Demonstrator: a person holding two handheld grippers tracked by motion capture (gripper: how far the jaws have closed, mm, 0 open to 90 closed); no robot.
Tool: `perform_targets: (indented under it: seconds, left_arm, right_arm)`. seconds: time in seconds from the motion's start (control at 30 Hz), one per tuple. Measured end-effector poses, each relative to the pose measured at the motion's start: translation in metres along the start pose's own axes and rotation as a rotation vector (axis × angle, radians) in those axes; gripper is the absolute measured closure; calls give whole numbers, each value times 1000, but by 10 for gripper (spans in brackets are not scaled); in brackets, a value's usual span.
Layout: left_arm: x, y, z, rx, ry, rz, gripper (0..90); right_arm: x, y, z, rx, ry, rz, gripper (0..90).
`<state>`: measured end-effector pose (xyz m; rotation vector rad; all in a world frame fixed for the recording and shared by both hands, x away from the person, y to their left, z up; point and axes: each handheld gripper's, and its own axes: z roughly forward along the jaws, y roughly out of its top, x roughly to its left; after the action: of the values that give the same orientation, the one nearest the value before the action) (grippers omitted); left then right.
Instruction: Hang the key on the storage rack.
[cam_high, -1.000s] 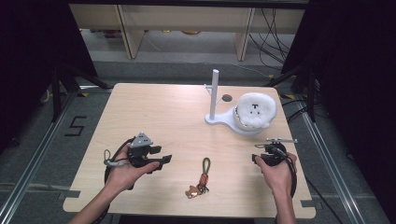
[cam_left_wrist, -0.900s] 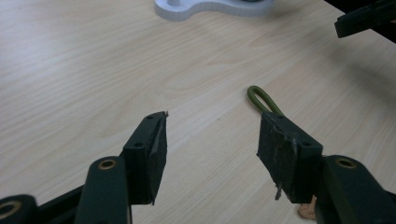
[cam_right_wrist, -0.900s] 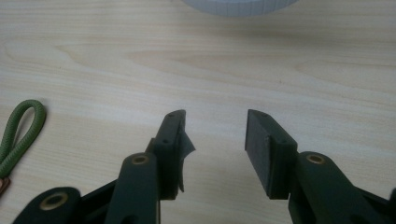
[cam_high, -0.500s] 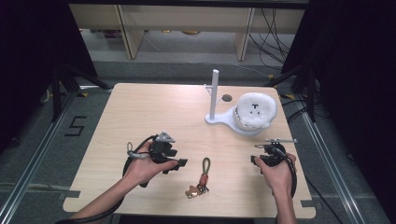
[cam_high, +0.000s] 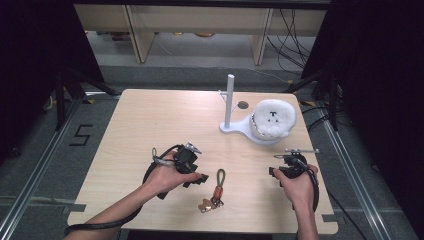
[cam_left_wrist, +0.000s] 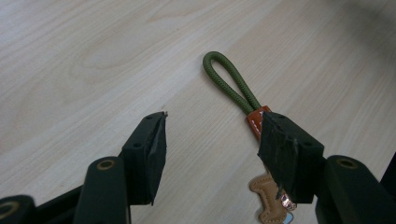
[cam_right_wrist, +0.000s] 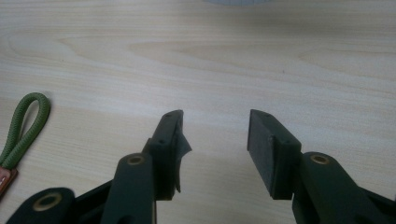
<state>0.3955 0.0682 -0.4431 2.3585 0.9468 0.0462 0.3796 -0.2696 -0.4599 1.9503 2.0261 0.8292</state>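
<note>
One keychain (cam_high: 215, 190) lay flat on the table (cam_high: 150, 125) near the front edge, its green cord loop (cam_left_wrist: 229, 81) pointing away from us and its leather charm (cam_left_wrist: 268, 200) nearest us. We held the left gripper (cam_high: 200, 178) just beside it, jaws wide apart, one pad right by the orange tab (cam_left_wrist: 256, 122), nothing gripped. Our right gripper (cam_high: 272, 171) sat well apart to the right, its jaws having just been opening, with bare wood between them. Farther back stood a white stand (cam_high: 230, 102) with a fluffy white plush (cam_high: 274, 117) on its base.
</note>
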Motion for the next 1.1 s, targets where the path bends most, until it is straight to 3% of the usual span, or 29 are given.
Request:
perform_targets:
  seconds: [0.2, 0.3, 0.33, 0.47, 0.53, 0.6, 0.63, 0.83, 0.87, 1.1]
  left_arm:
    - [-9, 11, 8, 32, -4, 12, 406]
    - [-15, 15, 12, 42, -20, 3, 406]
    - [-18, 16, 14, 51, -23, -5, 405]
    - [-27, 16, 24, 89, -29, -28, 401]
    - [-30, 17, 28, 122, -22, -22, 398]
    - [-30, 19, 30, 163, -13, 14, 398]
    - [-31, 19, 31, 165, -19, 10, 398]
    - [-36, 20, 35, 188, -19, 10, 394]
    - [-38, 20, 37, 193, -16, 12, 391]
    - [-45, 20, 43, 217, -9, 16, 382]
  right_arm:
    - [1, 0, 1, 9, 16, 3, 560]
    - [-1, 0, 1, 2, 12, -22, 559]
    - [1, -1, 0, 8, 13, 3, 559]
    - [0, 0, 0, 7, 13, 2, 555]
    - [0, 0, 1, 13, 18, 2, 554]
    - [0, -1, 2, 8, 12, -2, 554]
    - [-4, 0, 3, 2, 12, -41, 553]
    - [-1, -1, 2, 17, 14, -15, 553]
    - [-2, 0, 3, 11, 13, -36, 553]
    - [-3, -1, 2, 5, 25, -42, 551]
